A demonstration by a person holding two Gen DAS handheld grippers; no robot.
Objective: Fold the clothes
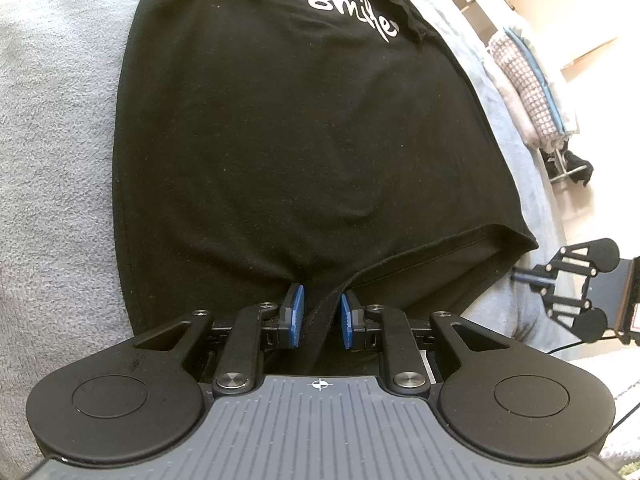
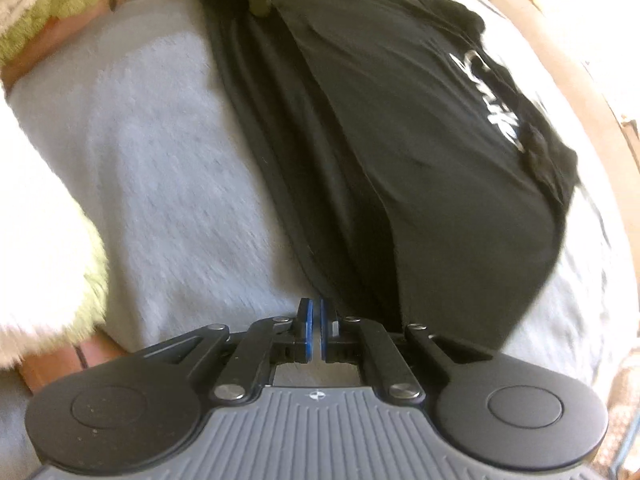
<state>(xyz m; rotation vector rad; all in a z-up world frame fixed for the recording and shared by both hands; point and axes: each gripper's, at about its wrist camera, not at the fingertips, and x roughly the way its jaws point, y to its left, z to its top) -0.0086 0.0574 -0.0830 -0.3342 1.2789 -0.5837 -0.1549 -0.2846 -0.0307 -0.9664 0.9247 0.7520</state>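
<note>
While the black cotton T-shirt with white script lettering (image 1: 304, 128) lies spread over the pale grey fleecy blanket (image 1: 52, 140), its near hem is bunched into a narrow ridge that runs between the blue pads of the left gripper (image 1: 320, 318). Those fingers stand only a little apart, and the pads do not visibly press on the ridge, so a firm grip cannot be told.

From the right wrist view, the right gripper (image 2: 316, 330) has its blue pads almost together, a thin slit between them, nothing visibly caught; the shirt's folded side edge lies just beside its right finger, and bare blanket shows below the slit. This view is blurred.

Around the shirt: a stack of checked and blue folded cloth (image 1: 528, 92) sits past the blanket's right edge, with a metal stand and dark scrap below it. A fluffy green and white textile (image 2: 44, 264) crowds the blanket's left side. The shirt's upper part is rumpled, one sleeve doubled over the lettering.
</note>
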